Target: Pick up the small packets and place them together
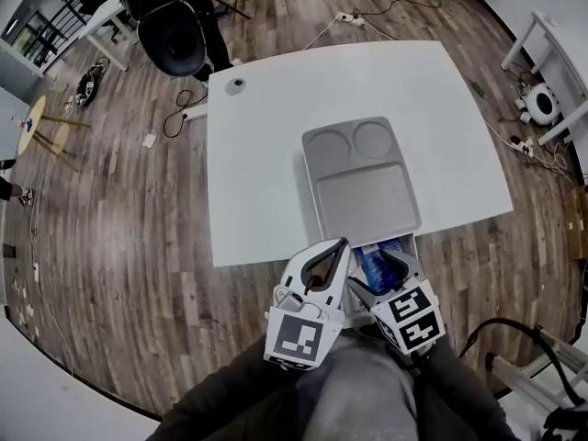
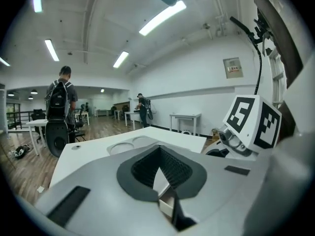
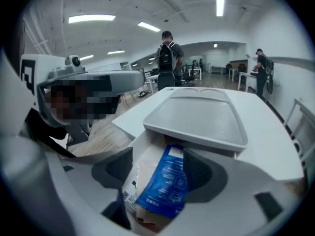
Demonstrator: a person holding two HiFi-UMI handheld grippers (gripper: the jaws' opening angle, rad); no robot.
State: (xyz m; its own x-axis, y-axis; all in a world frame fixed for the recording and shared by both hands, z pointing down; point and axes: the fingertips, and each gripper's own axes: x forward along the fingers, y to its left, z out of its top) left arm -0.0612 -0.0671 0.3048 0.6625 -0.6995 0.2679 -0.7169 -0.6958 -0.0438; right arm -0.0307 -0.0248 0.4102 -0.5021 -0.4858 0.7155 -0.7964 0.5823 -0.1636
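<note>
The small packets lie in a white box [image 3: 140,142] at the near edge of the desk [image 1: 266,154], tucked just under the near rim of a grey tray [image 1: 363,196]. The one that shows most clearly is a blue packet [image 3: 165,183], which lies slanted on top of the others. A pale packet [image 3: 131,183] with dark print sits against its left side, and a brownish one peeks out beneath its lower end; how many more lie under them cannot be told.

The right hand-held gripper [image 3: 158,167] hangs over the box with its jaws spread wide. The blue packet lies between and below the two dark pads, and neither pad touches it, so this gripper has hold of nothing. In the head view it points down into the box, close to the person's body.

The left hand-held gripper [image 2: 159,147] has its jaws brought together, the tips meeting with nothing caught between them. In the head view it is just beside the right one, over the desk's near edge and left of the box.

The tray has two round hollows at its far end and one large rectangular compartment nearer the person. In the background a person with a backpack [image 3: 167,58] stands near other desks, on a wooden floor [image 1: 119,237].
</note>
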